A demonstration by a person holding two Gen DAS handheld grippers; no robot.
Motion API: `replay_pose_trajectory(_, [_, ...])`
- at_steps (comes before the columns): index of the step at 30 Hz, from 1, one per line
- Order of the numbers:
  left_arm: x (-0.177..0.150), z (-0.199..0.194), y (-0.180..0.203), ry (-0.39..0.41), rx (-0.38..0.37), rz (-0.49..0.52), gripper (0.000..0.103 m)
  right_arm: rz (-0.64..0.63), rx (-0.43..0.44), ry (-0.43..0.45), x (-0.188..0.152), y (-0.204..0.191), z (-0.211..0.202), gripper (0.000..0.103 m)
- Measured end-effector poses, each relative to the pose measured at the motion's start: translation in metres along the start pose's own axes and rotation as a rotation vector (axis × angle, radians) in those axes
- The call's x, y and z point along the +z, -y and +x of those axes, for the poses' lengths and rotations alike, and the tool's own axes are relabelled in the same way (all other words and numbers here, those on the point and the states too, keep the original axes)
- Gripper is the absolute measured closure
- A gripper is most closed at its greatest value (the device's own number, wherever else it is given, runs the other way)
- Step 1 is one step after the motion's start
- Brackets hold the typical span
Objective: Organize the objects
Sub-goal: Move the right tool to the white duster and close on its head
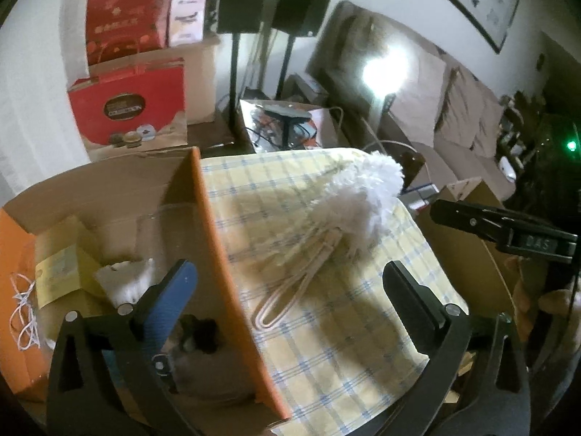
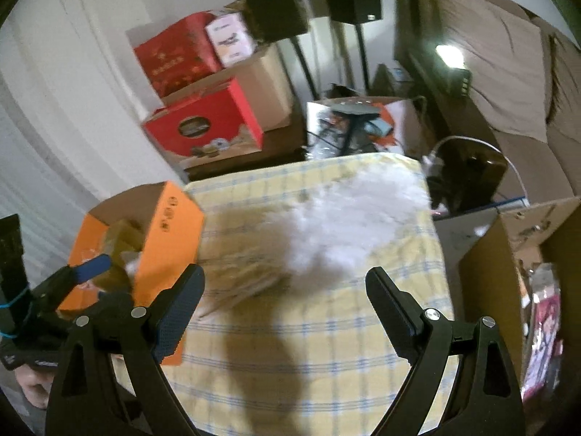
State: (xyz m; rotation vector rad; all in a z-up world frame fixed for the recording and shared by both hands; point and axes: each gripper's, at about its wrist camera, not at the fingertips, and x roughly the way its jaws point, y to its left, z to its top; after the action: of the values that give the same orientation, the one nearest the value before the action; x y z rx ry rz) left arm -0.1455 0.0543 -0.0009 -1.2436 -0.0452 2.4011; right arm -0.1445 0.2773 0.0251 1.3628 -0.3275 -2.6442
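Left gripper (image 1: 290,298) pointed steeply down, jaws wide apart, nothing between them. Right gripper (image 2: 287,305) tilted down too, jaws spread, empty.

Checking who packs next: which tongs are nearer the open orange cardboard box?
Left. The left tongs straddle the orange cardboard box wall; the right tongs hover beside it.

The right tool (image 1: 508,234) bears a "DAS" label (image 1: 537,244).
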Motion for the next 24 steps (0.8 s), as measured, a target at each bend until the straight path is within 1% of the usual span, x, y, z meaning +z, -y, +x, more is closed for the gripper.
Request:
replay_pose_trajectory(4, [0.002,0.009,0.015,-0.012,0.012,0.018,0.0,0.026,-0.046,0.002,-0.003,0.019,0.001,0.011])
replay_pose_trajectory(9, [0.004,0.022,0.031,-0.009,0.055,0.054,0.0,0.041,-0.124,-0.015,-0.005,0.041,0.009,0.002])
replay_pose_trajectory(13, [0.006,0.032,0.041,-0.016,0.076,0.079,0.0,0.03,-0.168,-0.027,-0.005,0.05,0.014,0.002])
replay_pose_trajectory(20, [0.01,0.054,0.046,-0.054,0.089,0.082,0.0,0.008,-0.228,-0.05,-0.002,0.063,0.03,0.001])
replay_pose_trajectory(24, [0.011,0.065,0.048,-0.067,0.094,0.083,0.0,0.003,-0.228,-0.07,0.004,0.068,0.042,0.001])
